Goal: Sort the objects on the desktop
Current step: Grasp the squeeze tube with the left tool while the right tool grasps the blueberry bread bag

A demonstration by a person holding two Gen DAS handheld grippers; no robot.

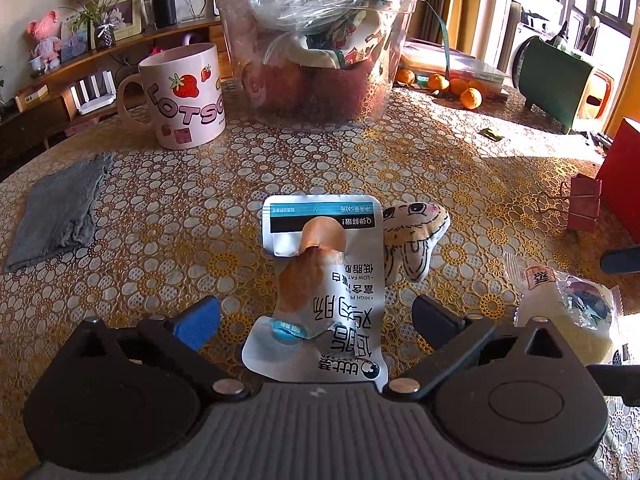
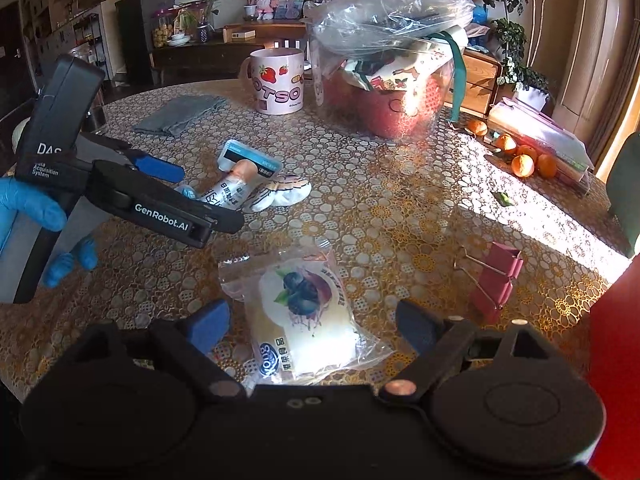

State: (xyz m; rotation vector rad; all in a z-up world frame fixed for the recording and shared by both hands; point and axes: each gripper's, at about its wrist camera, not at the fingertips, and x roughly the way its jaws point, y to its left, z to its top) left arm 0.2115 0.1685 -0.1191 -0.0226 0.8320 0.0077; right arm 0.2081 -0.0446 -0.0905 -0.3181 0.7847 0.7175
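Approach step: left gripper (image 1: 316, 318) spread around sausage packet (image 1: 320, 288) on table (image 1: 160, 208); right gripper (image 2: 314, 322) spread around bread packet (image 2: 308, 316). Next: squeeze, lift toward tub (image 1: 316, 56).

A table (image 2: 400, 208) covered by a patterned lace-like cloth of white and yellow flowers is seen in both views. Directly on it are laid a folded grey cloth (image 1: 60, 212), a pink strawberry mug (image 1: 184, 96), a clear plastic tub (image 1: 316, 60) (stuffed with bags and fabric), and several oranges (image 2: 524, 164) near stacked folders (image 2: 540, 132). Nearer the middle a white sausage packet (image 1: 320, 288) is found — touching a small plush toy (image 1: 416, 236) at its side. A bagged blueberry bun (image 2: 308, 316) and a pink binder clip (image 2: 496, 280) are set apart from these — the clip beside a red box (image 1: 624, 176).
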